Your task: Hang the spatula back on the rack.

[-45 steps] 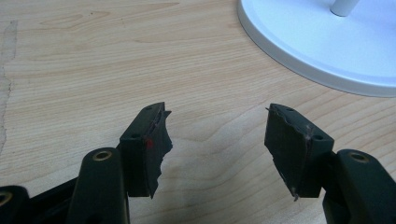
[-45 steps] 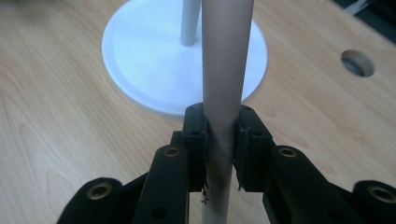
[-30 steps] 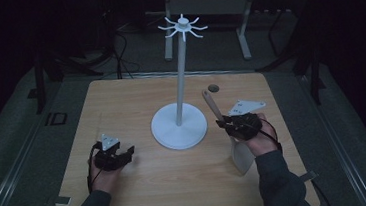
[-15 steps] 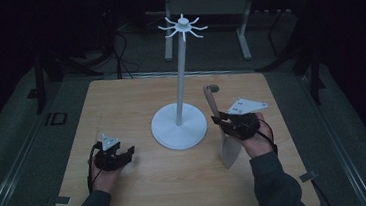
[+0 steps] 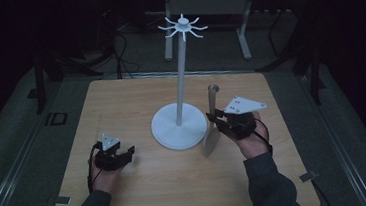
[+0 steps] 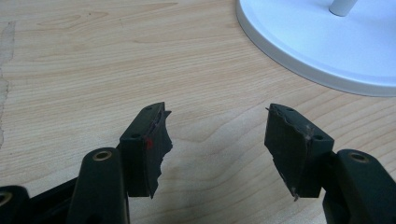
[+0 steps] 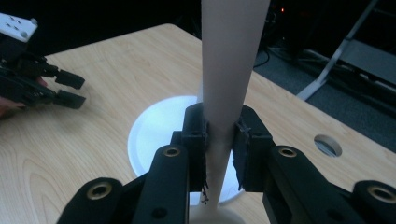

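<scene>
**Spatula lifted upright beside the stand**

Light wooden table (image 5: 179,193): unchanged. White utensil stand, round base with a tall pole and hooked crown (image 5: 182,26): unmoved at table centre.

Pale wooden spatula with a long handle and flat blade (image 5: 212,125): raised and tipped since a second ago, from a slant to near upright. It is now held just right of the stand's base, blade down, handle end with its hanging hole up. Judged: being readied for hooking on the crown.

Right gripper (image 7: 219,140): clamped on the spatula's handle, jaws narrowly apart, pads pressed to both sides.

Left gripper (image 6: 215,140): spread wide, nothing held, parked low over the table left of the base.
</scene>
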`<state>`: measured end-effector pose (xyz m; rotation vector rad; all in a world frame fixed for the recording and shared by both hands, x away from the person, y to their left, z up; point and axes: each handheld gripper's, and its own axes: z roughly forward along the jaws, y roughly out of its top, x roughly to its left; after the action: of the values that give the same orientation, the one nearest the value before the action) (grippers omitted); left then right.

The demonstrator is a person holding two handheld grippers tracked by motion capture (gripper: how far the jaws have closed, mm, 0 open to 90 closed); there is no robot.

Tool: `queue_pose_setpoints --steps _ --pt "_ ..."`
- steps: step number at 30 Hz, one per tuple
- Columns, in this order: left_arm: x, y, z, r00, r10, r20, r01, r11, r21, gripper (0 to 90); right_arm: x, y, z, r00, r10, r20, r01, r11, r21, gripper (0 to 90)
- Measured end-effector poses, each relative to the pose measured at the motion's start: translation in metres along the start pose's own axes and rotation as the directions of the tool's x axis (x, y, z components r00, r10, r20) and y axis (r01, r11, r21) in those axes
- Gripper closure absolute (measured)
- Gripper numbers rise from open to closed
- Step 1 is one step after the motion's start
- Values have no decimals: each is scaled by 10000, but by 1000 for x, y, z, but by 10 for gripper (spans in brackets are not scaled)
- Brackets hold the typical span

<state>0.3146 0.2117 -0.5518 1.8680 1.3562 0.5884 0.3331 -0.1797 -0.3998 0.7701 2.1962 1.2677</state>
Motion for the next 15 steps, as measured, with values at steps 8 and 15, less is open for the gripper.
queue_pose_setpoints --steps 8,15 --pt "0 0 0 10000 -79 3 79 10000 -60 393 7 11 -1 10000 -36 63 38 9990 -445 763" --pt "0 0 0 10000 -96 3 96 9999 -69 394 8 17 -2 9998 15 192 -1 9974 -722 763"
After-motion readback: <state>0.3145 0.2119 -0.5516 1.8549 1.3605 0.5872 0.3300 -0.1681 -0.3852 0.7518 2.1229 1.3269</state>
